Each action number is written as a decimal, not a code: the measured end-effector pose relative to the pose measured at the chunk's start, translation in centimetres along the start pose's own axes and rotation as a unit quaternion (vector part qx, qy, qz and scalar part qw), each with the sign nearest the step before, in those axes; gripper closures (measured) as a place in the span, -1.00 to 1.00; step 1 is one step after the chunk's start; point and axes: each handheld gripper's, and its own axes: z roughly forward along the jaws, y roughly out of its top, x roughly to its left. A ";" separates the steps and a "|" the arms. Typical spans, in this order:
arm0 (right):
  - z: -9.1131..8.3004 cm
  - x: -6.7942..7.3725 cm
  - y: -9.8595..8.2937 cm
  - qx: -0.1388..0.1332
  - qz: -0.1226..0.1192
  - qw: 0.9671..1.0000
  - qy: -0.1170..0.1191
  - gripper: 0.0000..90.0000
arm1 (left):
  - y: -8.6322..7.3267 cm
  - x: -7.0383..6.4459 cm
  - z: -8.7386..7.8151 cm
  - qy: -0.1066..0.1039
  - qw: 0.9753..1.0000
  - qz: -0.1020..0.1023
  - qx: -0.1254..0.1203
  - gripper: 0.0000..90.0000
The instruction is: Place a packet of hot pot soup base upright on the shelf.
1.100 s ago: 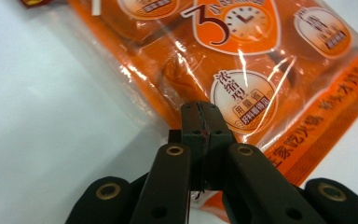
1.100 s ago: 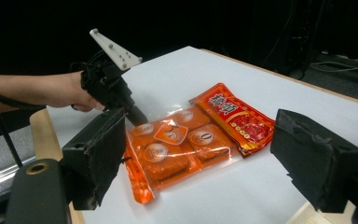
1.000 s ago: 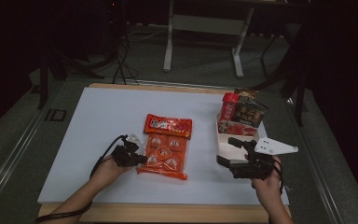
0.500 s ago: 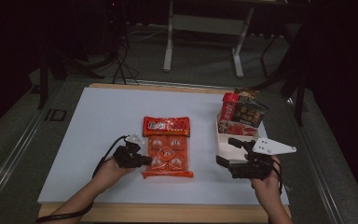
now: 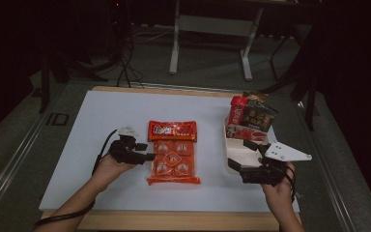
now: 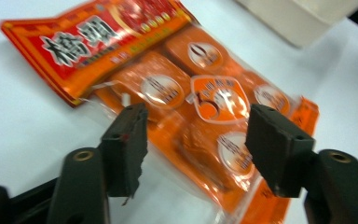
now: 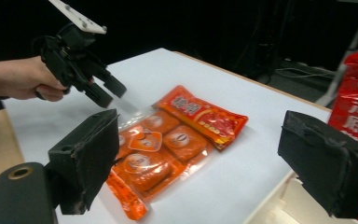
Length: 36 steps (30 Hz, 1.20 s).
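In the high view, a white table [image 5: 101,125] with a wooden edge was seen on a grey floor, the room behind it dark, with a white metal stand and cables at the back. An orange packet [image 5: 173,152] lay flat near the middle of the table. The left tongs [image 5: 149,156] were held at the packet's left edge, spread. The right tongs [image 5: 236,166] were held at the near end of a white tray [image 5: 236,152], also spread; red and dark packs [image 5: 251,118] stood at the tray's far end.

In the left gripper view, the packet [image 6: 205,98] was seen close under the left tongs [image 6: 196,140], whose jaws were wide apart and closed on nothing. The white table lay beneath, a corner of the tray [image 6: 298,18] beyond.

In the right gripper view, the right tongs [image 7: 200,163] were spread wide, with the packet [image 7: 172,140] well beyond them on the table. The left tongs [image 7: 106,92] hovered just over the packet's far edge. A red pack [image 7: 356,102] stood at the right, darkness behind.
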 end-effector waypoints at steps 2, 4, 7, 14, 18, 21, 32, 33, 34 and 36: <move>0.0 0.0 0.0 0.003 0.000 1.000 -0.003 -0.71 | 0.2 0.5 0.0 0.007 1.000 -0.003 -0.004 -0.23; 0.1 0.0 -0.1 0.001 0.010 1.000 0.009 -0.71 | 0.4 1.0 0.0 0.010 1.000 -0.006 -0.009 -0.25; 0.3 0.2 -0.1 0.011 0.008 1.000 0.013 -0.76 | 0.6 1.9 0.2 0.015 1.000 -0.013 -0.015 -0.25; 0.5 0.7 0.0 0.007 0.000 1.000 -0.003 -0.77 | 1.2 3.7 0.7 0.028 0.999 -0.023 -0.024 -0.25; 0.7 0.8 -0.2 0.017 -0.004 1.000 -0.001 -0.77 | 1.3 4.7 1.2 0.036 0.999 -0.029 -0.027 -0.25; 0.8 1.0 -0.2 0.021 -0.008 1.000 0.001 -0.77 | 1.4 5.4 1.7 0.043 0.998 -0.033 -0.027 -0.25; 0.9 1.4 -0.3 0.024 -0.022 0.999 0.001 -0.77 | 1.8 7.4 3.8 0.060 0.997 -0.042 -0.020 -0.25; 0.9 1.4 -0.3 0.026 -0.021 0.999 0.003 -0.77 | 1.8 7.5 3.9 0.062 0.997 -0.045 -0.020 -0.25; 0.9 1.4 -0.3 0.026 -0.021 0.999 0.003 -0.77 | 1.8 7.5 3.9 0.062 0.997 -0.045 -0.020 -0.25; 1.1 1.5 -0.4 0.030 -0.024 0.999 0.005 -0.77 | 1.8 8.0 4.5 0.061 0.997 -0.052 -0.017 -0.25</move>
